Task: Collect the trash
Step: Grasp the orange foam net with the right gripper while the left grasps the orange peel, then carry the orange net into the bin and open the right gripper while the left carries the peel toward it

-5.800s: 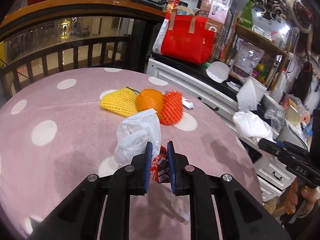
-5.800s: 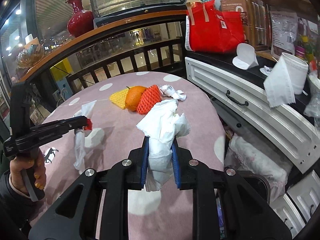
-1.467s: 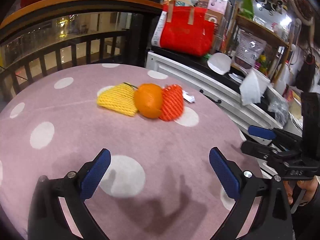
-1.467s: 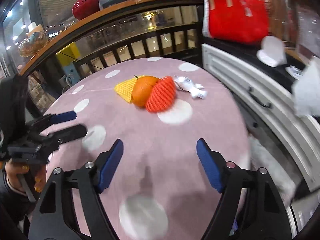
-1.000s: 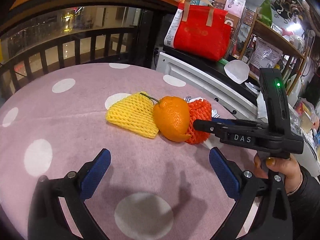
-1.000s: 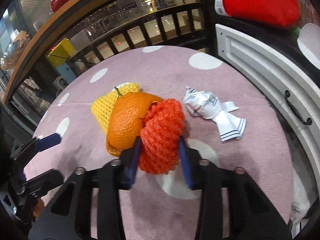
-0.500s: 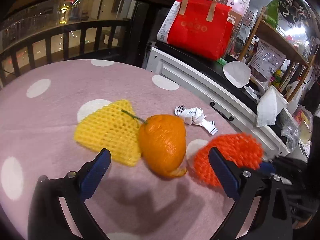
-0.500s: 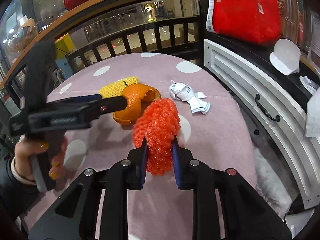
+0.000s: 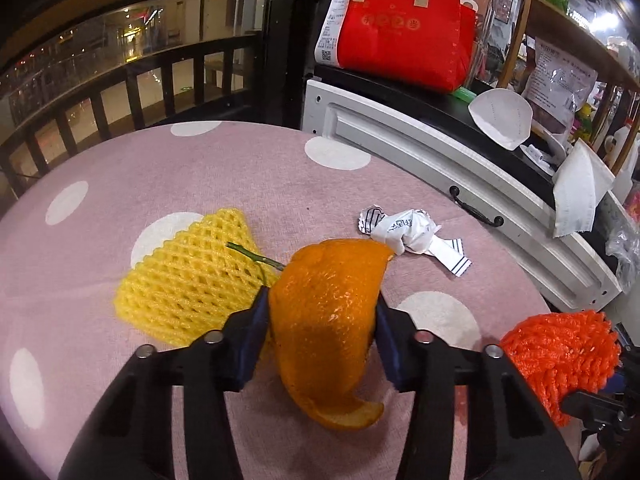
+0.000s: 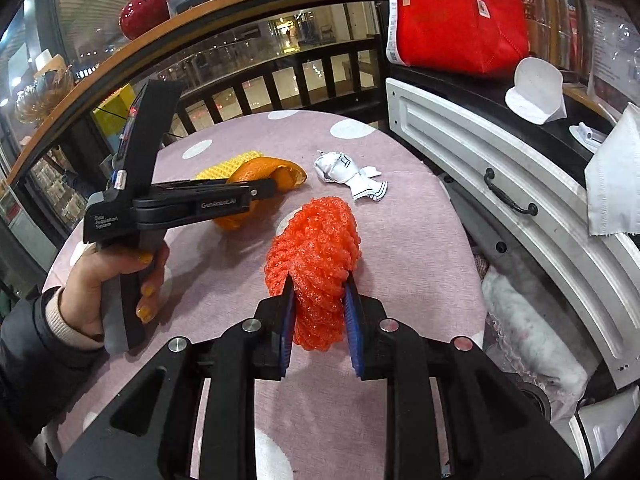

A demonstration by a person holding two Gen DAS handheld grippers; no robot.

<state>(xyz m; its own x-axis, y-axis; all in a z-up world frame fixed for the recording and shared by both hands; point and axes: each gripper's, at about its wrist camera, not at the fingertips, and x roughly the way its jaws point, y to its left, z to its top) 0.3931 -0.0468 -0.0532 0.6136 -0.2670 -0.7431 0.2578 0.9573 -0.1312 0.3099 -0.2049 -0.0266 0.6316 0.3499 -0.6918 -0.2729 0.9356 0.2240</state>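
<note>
A: What does the left gripper [image 9: 320,330] have?

B: It is clamped on the orange peel [image 9: 326,320], one blue pad [image 9: 256,332] pressed to each side. The peel curls down below the pads to a hooked tip over the pink spotted desk [image 9: 248,176].

A: And the other one?

B: The right gripper [image 10: 319,312] is closed on the red foam net [image 10: 316,256]. The net bulges up and forward from between the pads and hangs above the desk, on the near side of the peel as the right wrist camera sees it.

A: What remains lying on the desk?

B: Taking the peel as the mark: the yellow foam net [image 9: 188,276] lies flat just to its left, partly hidden behind it, with a thin green stem [image 9: 256,258] running across the net toward the peel. The crumpled white wrapper [image 9: 412,234] lies just beyond the peel to the right, close to the desk's far edge.

A: Are the two grippers near each other?

B: Yes. In the right wrist view, the left gripper reaches in from the left with the peel at its tip, gripped by a hand [image 10: 116,276] with yellow nails. The red net sits to the right of the peel, apart from it.

A: Anything behind?

B: A white cabinet [image 9: 460,172] stands beyond the desk, to the right of the peel, with a red bag [image 9: 404,24] on top.
</note>
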